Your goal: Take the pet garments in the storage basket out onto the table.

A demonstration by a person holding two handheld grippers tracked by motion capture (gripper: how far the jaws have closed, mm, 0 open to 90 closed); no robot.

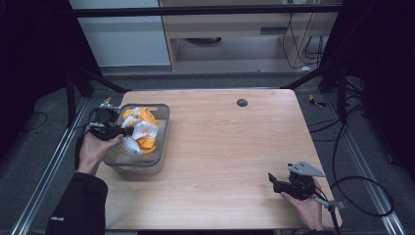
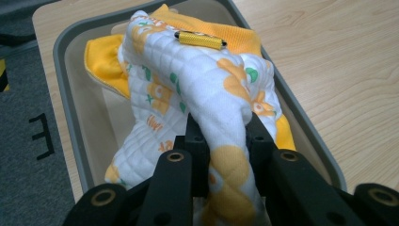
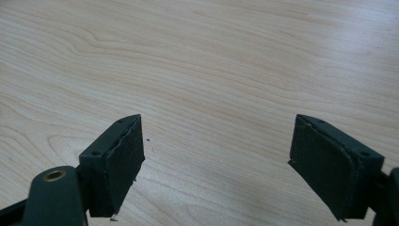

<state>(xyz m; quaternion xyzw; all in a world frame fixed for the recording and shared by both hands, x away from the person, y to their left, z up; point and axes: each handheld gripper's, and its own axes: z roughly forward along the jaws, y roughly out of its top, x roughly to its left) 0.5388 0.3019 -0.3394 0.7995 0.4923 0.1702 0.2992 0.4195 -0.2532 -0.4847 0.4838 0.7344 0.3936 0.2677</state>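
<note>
Your left gripper (image 2: 221,141) pinches the quilted cloth (image 2: 202,89) in the bin (image 1: 164,128); lift fast and its yellow clip (image 2: 200,40) may snag. Right gripper (image 3: 214,160) gapes, empty.

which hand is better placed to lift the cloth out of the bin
Left. The left gripper is already shut on the quilted white and orange cloth over the grey bin. The right gripper sits open above bare table, far from the bin.
</note>
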